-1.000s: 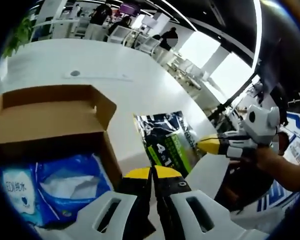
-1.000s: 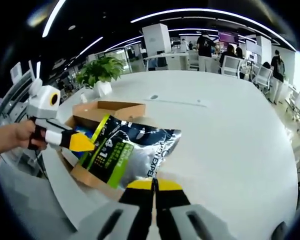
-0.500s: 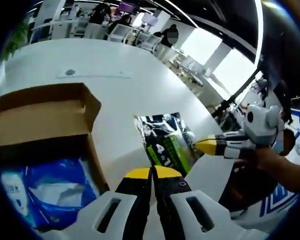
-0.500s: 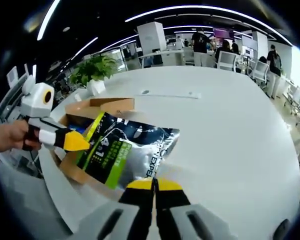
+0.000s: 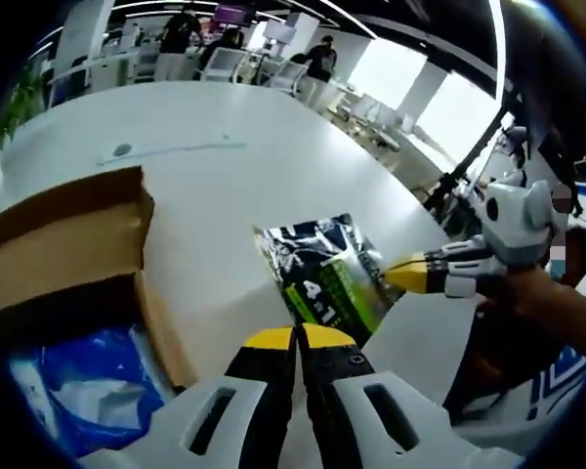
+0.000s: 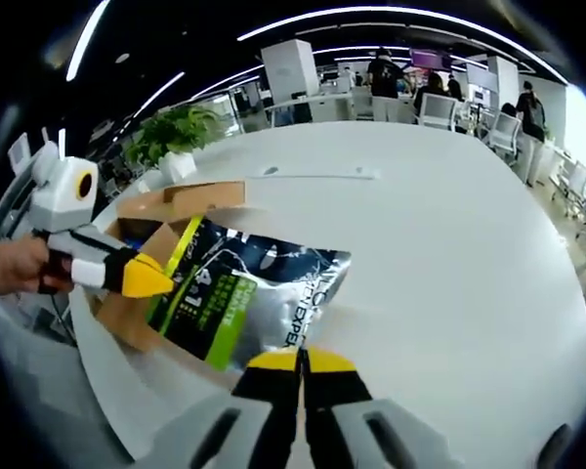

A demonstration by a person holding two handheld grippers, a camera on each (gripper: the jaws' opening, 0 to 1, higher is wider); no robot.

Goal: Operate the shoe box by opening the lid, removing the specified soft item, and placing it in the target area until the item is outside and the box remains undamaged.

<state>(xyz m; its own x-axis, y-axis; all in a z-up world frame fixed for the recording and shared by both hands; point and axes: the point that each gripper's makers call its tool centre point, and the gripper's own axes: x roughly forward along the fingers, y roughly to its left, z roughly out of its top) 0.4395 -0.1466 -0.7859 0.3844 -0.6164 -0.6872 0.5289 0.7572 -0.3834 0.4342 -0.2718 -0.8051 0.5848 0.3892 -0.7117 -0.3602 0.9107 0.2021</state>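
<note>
Right hand-held gripper (image 6: 299, 354) pinches the near edge of the silver-and-green pouch (image 6: 244, 298), which is raised over the white surface (image 6: 449, 254) beside the open shoe box (image 6: 166, 210). In the left gripper view, the left hand-held gripper (image 5: 297, 337) has its yellow tips pressed together on nothing, pointing at the pouch. A hand (image 5: 552, 313) grips the right one's handle. Only a corner of the blue soft pack (image 5: 88, 391) inside the box is visible; its print is unreadable.
</note>
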